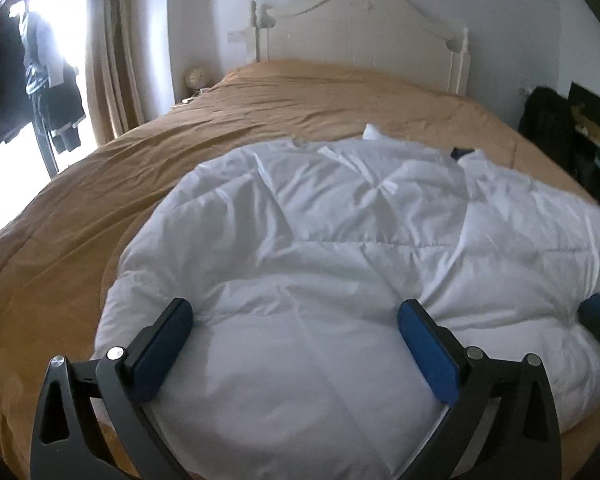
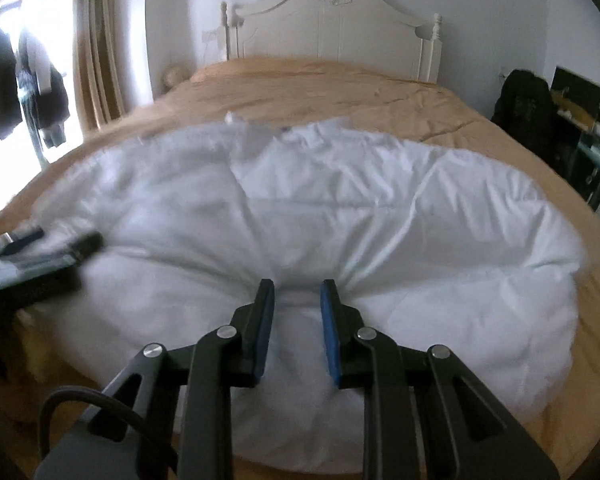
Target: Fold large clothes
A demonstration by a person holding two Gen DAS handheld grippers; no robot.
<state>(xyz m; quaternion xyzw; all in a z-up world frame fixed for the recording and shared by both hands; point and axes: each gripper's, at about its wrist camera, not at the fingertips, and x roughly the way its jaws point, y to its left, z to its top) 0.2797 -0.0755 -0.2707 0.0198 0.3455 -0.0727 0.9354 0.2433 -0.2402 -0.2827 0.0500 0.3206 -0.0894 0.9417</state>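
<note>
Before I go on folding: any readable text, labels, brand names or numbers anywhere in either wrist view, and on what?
None can be read in either view.
White quilted garment: small white tabs near its far edge, possibly labels, no print visible.
Headboard: a carved ornament, not lettering.
Dark shelf at the right: items too blurred to show any text.
Grippers: no markings visible.

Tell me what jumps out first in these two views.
A puffy white quilt fills the near half of the tan bedspread, with a white headboard against the far wall. The right tool is pinched on a bunch of the quilt's near edge, creases fanning out from it. The left tool stands wide open over the quilt, gripping nothing.
</note>
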